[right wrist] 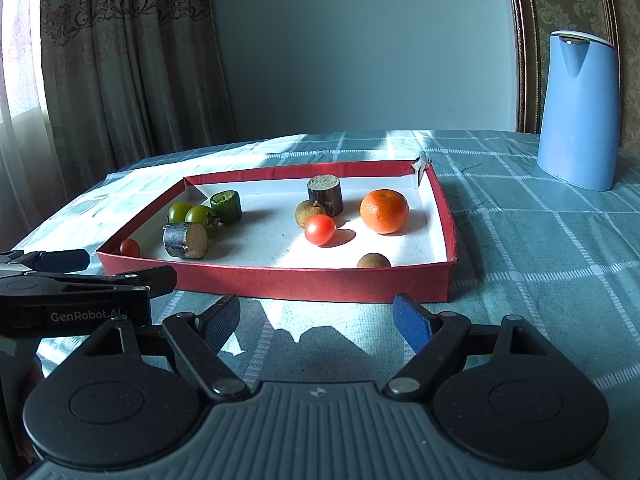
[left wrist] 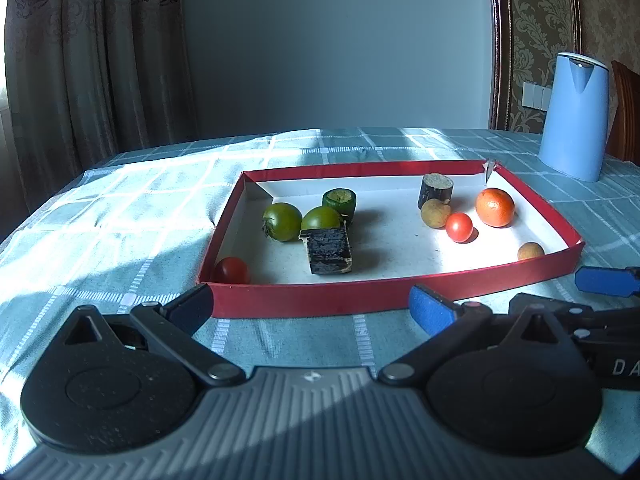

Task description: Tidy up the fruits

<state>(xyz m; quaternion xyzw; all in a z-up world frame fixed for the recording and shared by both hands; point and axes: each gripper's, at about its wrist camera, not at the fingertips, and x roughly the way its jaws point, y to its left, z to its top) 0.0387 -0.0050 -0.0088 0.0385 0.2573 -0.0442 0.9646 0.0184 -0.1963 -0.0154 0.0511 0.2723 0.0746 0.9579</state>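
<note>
A shallow red-walled tray (left wrist: pixel 312 300) (right wrist: pixel 320 282) lies on the checked tablecloth. In it lie an orange mandarin (left wrist: pixel 495 207) (right wrist: pixel 384 211), a red tomato (left wrist: pixel 459 227) (right wrist: pixel 319 229), a small red tomato (left wrist: pixel 232 270) (right wrist: pixel 130 247), two green tomatoes (left wrist: pixel 282 221) (right wrist: pixel 179 211), a green cut piece (left wrist: pixel 339 201) (right wrist: pixel 226 205), two dark cut cylinders (left wrist: pixel 329 250) (right wrist: pixel 325 194) and two brown longans (left wrist: pixel 435 213) (right wrist: pixel 373 260). My left gripper (left wrist: pixel 310 306) is open and empty before the tray's near wall. My right gripper (right wrist: pixel 316 316) is open and empty beside it.
A tall blue jug (left wrist: pixel 575 116) (right wrist: pixel 578 110) stands at the back right of the table. Curtains hang at the left, a plain wall behind. The table's left edge (left wrist: pixel 40 208) falls away near the curtain. The left gripper's side shows in the right wrist view (right wrist: pixel 80 280).
</note>
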